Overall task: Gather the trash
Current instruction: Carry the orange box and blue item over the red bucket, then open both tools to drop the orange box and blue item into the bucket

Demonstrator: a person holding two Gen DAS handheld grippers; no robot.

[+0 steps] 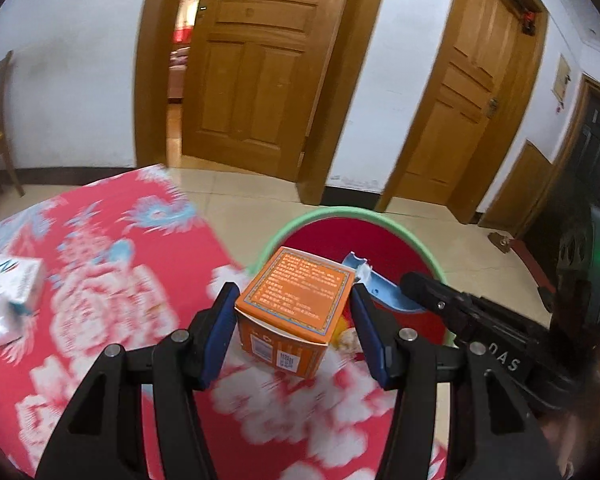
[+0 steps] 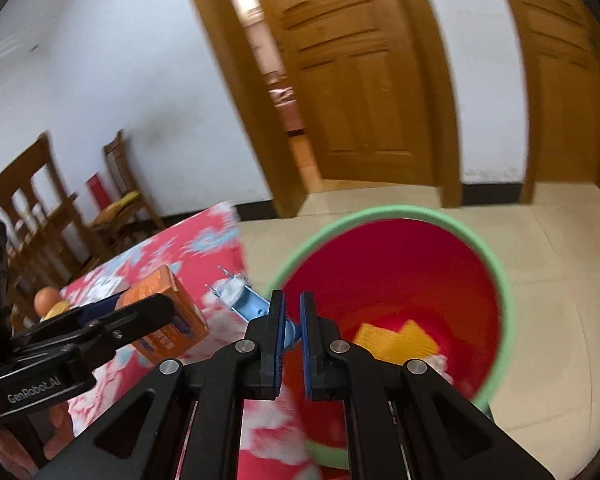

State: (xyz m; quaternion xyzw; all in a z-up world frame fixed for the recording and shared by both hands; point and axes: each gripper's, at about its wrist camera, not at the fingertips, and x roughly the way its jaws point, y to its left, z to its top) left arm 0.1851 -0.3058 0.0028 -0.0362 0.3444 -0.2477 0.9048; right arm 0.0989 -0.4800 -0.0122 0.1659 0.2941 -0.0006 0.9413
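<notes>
My left gripper [image 1: 294, 312] is shut on an orange carton box [image 1: 296, 300] and holds it over the table edge, close to the red bin with a green rim [image 1: 328, 212]. The box also shows in the right wrist view [image 2: 172, 312]. My right gripper [image 2: 292, 320] is shut on a light blue plastic piece with white fluff at its tip [image 2: 244, 300], held at the bin's [image 2: 500, 280] near rim. The blue piece shows behind the box in the left wrist view [image 1: 380, 288]. Yellow cardboard [image 2: 396, 340] lies inside the bin.
A red floral tablecloth [image 1: 100, 300] covers the table. A white and blue box [image 1: 16, 284] and a white wrapper lie at its left. An orange fruit [image 2: 46, 300] sits on the table. Wooden chairs [image 2: 120, 196] stand behind. Tiled floor and wooden doors lie beyond the bin.
</notes>
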